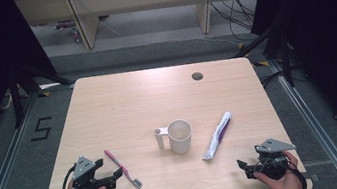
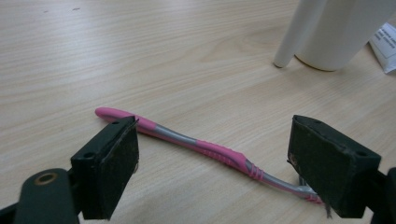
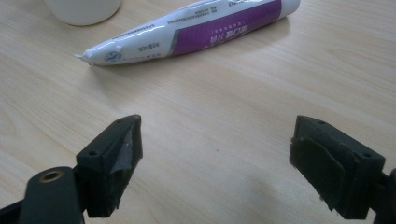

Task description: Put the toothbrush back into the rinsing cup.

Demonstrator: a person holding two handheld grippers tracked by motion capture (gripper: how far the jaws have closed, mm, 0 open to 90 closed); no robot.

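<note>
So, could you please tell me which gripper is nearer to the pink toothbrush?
Left. The left gripper sits right beside the pink toothbrush, its open jaws flanking the handle. The right gripper is across the table, nearer the toothpaste tube.

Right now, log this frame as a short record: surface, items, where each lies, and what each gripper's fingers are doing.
surface: wooden table
toothbrush: pink, lying flat, near left
cup: white, upright, centre, handle toward left
toothpaste tube: white and purple, lying flat, right of cup
left gripper: fingers open, astride the toothbrush, not pressing it
right gripper: fingers open, nothing between them, tube ahead
</note>
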